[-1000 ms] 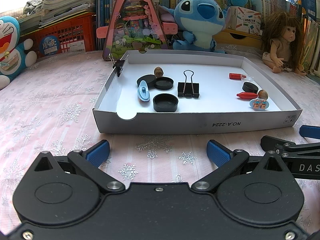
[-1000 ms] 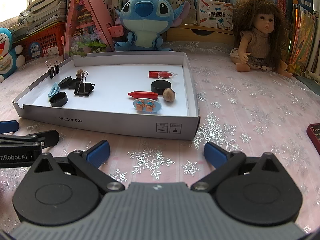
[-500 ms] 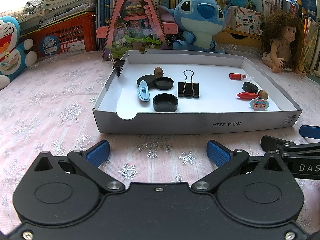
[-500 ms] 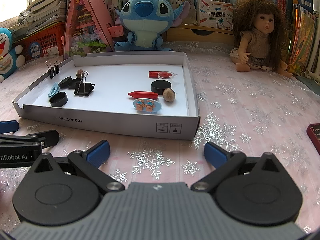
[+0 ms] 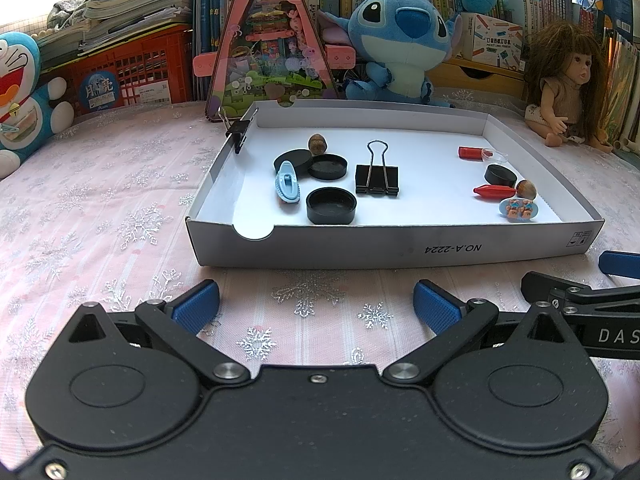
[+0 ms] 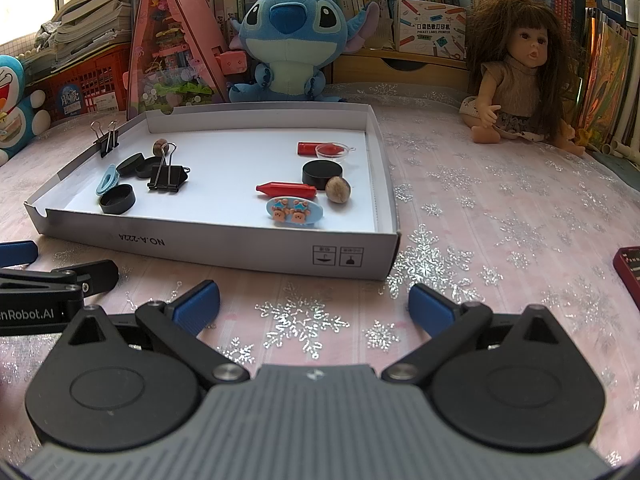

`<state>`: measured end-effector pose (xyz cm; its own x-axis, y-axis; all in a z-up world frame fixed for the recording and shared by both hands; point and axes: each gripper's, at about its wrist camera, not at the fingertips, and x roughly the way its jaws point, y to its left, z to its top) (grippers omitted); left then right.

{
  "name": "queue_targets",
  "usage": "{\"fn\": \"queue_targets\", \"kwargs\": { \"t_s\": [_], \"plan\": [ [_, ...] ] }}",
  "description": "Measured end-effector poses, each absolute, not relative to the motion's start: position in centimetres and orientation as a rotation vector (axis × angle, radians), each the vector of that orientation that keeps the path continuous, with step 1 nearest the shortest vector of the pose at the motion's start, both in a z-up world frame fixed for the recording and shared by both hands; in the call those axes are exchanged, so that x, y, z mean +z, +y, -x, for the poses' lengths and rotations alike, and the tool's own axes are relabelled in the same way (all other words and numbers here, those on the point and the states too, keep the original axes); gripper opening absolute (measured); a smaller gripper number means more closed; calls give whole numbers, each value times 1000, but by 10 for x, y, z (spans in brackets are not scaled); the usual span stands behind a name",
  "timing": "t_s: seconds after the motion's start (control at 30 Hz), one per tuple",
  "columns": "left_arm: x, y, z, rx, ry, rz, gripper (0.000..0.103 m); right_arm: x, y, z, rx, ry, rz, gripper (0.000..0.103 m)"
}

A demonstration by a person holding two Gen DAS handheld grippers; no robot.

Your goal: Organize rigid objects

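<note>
While parked on the snowflake tablecloth point(image 5: 100, 216) just short of the white cardboard tray point(image 5: 400, 246), left gripper point(image 5: 316, 306) and right gripper point(image 6: 314, 304) both spread wide, blue pads holding nothing. Inside the tray, toward its left: large binder clip point(image 5: 377, 178), blue hair clip point(image 5: 288, 182), three black caps, a nut. Toward its right: red crayon point(image 6: 286, 189), bear hair clip point(image 6: 295, 209), black cap point(image 6: 322, 172), walnut point(image 6: 338, 189). Small binder clip point(image 5: 239, 130) clamped on the left wall.

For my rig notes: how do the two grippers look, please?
Left gripper: black body, round pivot housings, silver screws, blue fingers. Right gripper: same black linkages and blue fingers, but a grey ribbed body. White lettering marks each side arm. No cables or sleeves visible.
</note>
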<state>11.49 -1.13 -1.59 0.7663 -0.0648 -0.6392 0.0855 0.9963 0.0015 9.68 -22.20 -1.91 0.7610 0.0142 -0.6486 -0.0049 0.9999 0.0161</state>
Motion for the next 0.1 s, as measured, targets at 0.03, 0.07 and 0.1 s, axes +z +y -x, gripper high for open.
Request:
{"fn": "queue_targets", "kwargs": {
  "t_s": [0.03, 0.07, 0.1],
  "plan": [
    [-16, -11, -115, -82, 693, -32, 103, -19, -222, -97, 10, 706, -13, 103],
    [-16, -11, -115, -82, 693, -31, 103, -19, -222, -97, 10, 706, -13, 103],
    [-16, -11, -115, -82, 693, -32, 103, -19, -222, -97, 10, 706, -13, 103]
  ]
}}
